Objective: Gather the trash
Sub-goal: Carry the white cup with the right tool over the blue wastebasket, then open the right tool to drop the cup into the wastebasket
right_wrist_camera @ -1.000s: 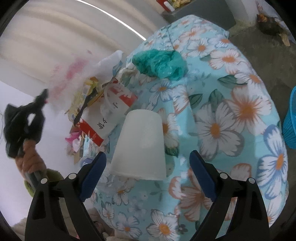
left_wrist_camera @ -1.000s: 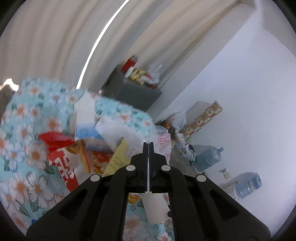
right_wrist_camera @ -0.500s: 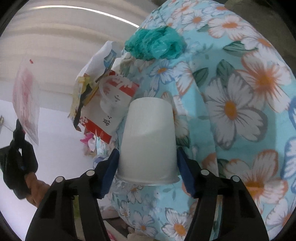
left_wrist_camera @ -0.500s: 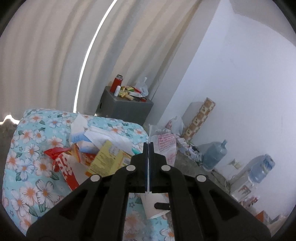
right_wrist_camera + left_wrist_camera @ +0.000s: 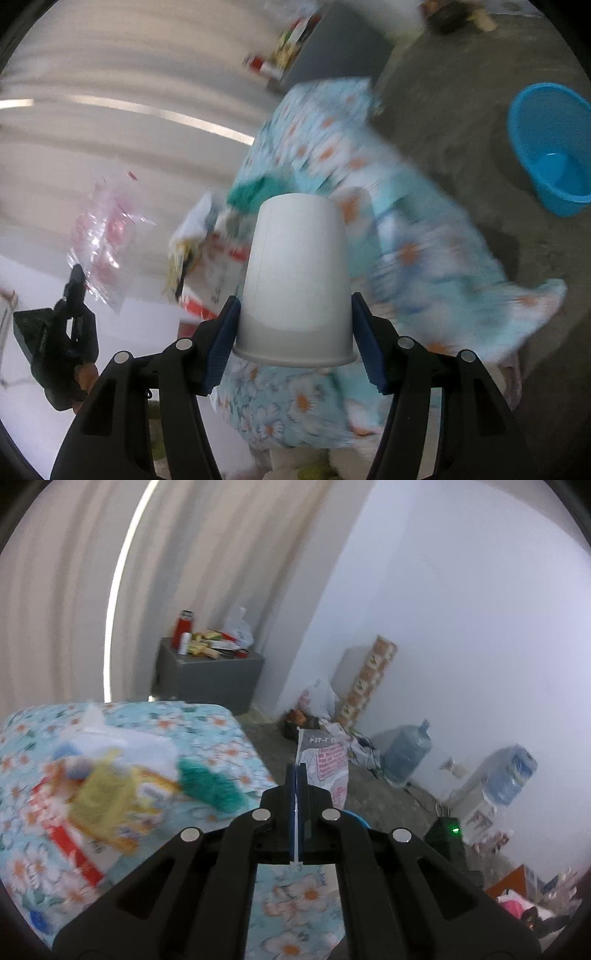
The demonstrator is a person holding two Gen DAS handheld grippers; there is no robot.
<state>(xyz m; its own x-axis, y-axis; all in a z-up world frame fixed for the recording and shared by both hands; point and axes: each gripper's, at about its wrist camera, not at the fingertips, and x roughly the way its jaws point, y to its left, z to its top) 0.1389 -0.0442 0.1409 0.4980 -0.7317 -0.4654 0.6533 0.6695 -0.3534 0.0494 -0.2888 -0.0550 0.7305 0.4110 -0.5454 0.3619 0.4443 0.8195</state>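
Over the desk edge: I have both claws loaded and lifted off the flowered cloth [image 5: 417, 266], with the blue tub [image 5: 550, 147] standing on the concrete floor well apart to the right in the right wrist view.
Right claw [image 5: 295, 332]: clamped on the white paper cup [image 5: 295, 280], upside down, the blue pads pressing its wall just above the rim.
Left claw [image 5: 297, 812]: fully closed on the thin clear wrapper with red print [image 5: 328, 764]; in the right wrist view the same wrapper [image 5: 105, 236] stands up from the claw tip like a flag.
Trash left behind: the pile on the cloth [image 5: 110, 794], with a teal crumpled bag [image 5: 210, 782] beside it; too blurred to list piece by piece.
Risk, cup: I judge the hold shallow and the wall tapered and soft, so a quick swing could let it slide out or buckle.
Risk, wrapper: it is pinched by one edge only, so I expect it to flap, and it may cling to the pads when I let go.
Risk, drop: if I release either piece before it is over the tub, it lands on the floor.
Risk, view: the blur says I am moving fast; I could misjudge the tub's rim.
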